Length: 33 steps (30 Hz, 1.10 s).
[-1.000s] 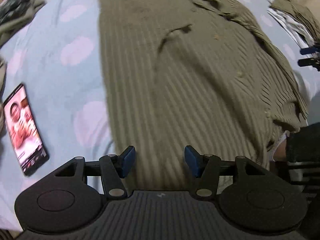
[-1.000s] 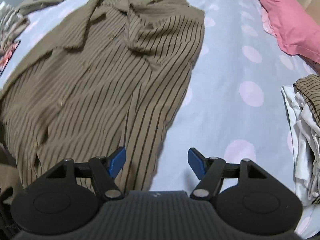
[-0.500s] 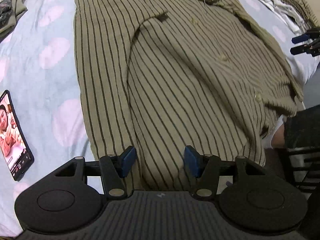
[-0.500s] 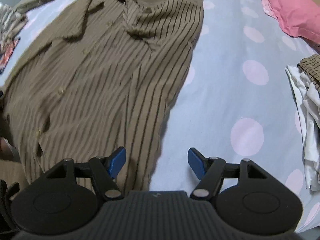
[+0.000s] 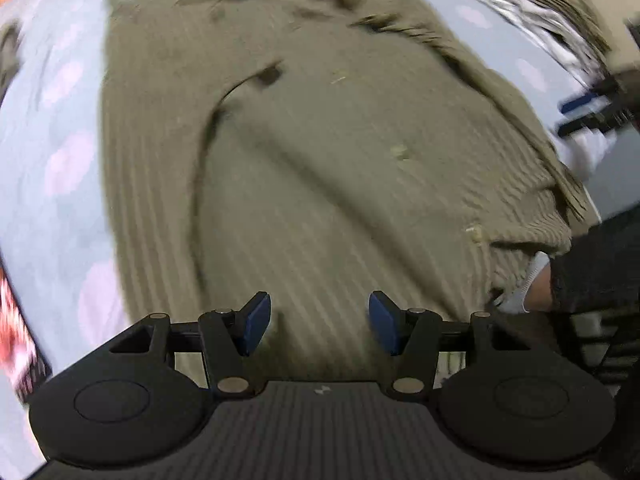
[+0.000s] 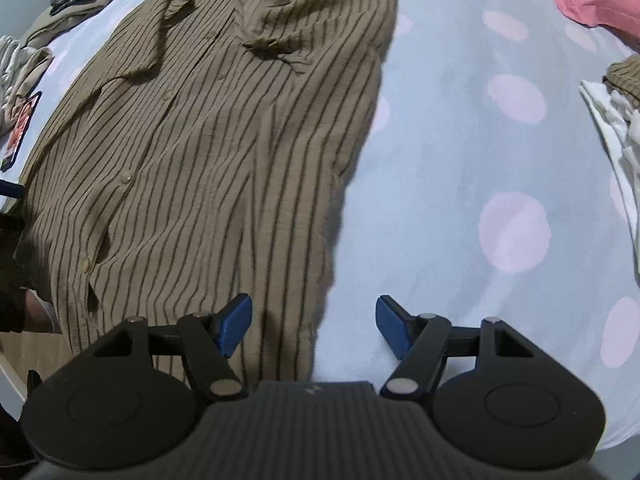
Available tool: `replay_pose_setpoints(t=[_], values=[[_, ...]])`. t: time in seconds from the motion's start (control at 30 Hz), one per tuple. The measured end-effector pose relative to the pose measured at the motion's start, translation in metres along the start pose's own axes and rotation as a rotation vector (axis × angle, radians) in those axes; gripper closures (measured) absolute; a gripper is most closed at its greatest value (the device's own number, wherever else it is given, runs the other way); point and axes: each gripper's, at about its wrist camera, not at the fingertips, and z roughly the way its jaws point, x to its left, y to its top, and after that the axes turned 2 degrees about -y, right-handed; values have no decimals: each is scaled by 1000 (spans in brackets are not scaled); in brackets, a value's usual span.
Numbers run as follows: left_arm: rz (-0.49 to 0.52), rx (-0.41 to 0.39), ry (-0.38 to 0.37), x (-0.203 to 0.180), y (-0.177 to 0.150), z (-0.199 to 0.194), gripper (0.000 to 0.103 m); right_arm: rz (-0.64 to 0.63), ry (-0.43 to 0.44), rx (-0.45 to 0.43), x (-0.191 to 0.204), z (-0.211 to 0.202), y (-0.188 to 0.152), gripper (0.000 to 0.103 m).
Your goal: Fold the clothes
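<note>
**Olive striped shirt flat on the bed, both tools spread**

Olive cloth fills our views: the shirt (image 6: 208, 152) lies spread on the dotted bed (image 6: 460, 160), collar far from us. We hold our left tool (image 5: 316, 322) over its hem, fingers wide apart and empty. Our right tool (image 6: 314, 326) hangs at the shirt's right edge, also spread, gripping nothing. A phone (image 6: 21, 128) lies left of the shirt; a clothes pile (image 6: 616, 120) sits right. The left view is blurred.
</note>
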Motion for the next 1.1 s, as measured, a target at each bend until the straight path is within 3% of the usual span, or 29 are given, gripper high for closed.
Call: replay_pose_setpoints(t=[0.13,0.23,0.3,0.4,0.53,0.8,0.97,1.1], values=[[104,-58,-50,-48,24,3,50,19,37,-87,-9,-28,5,32],[98,-70,-100,-76,46,18,50,18,131,-111,-15,-49,3,32],[70,-65,-119,-93,62,32,50,0,148,-109,-17,-57,-3,32],[21,-54,-134,-122,82,53,50,-18,94,-110,-21,-61,-11,32],[32,-106,-116,-167,92,63,50,-6,37,-141,-36,-71,-16,32],[5,-161,-109,-215,80,81,50,24,-93,-249,-63,-110,-33,32],[13,-154,-114,-242,77,94,50,17,-82,-233,-66,-105,-37,32],[13,-120,-70,-248,76,109,47,-1,-74,-205,-66,-97,-40,32]])
